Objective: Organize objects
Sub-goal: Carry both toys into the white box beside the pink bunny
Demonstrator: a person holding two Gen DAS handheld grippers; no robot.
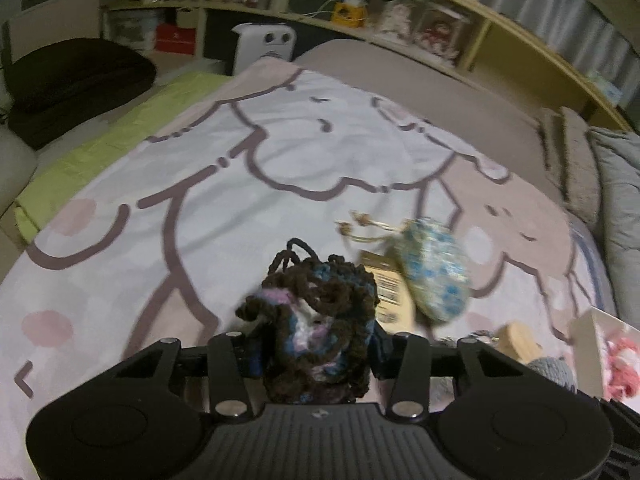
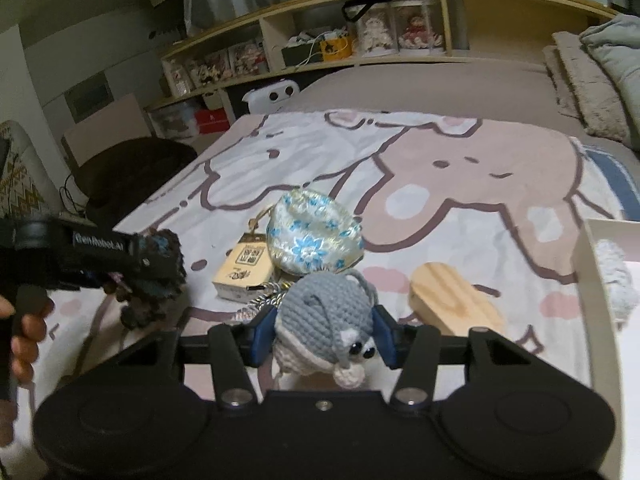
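Two soft crochet things are in hand above the bed's cartoon-print blanket (image 2: 460, 168). The left gripper (image 1: 316, 344) has its fingers closed on a dark brown, blue and pink yarn pouch (image 1: 316, 320), squeezed at mid-body. The right gripper (image 2: 326, 338) pinches a grey crocheted mouse toy (image 2: 324, 308) between blue fingers (image 2: 262, 338). Both look light, squashy and unbreakable; loose loops may snag. Beyond the mouse lies a floral drawstring pouch (image 2: 312, 236), probably silky, touching a small tan box (image 2: 240, 270).

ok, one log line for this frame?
left gripper: shut on dark yarn pouch | right gripper: shut on grey crochet toy | floral pouch, wooden block: on blanket
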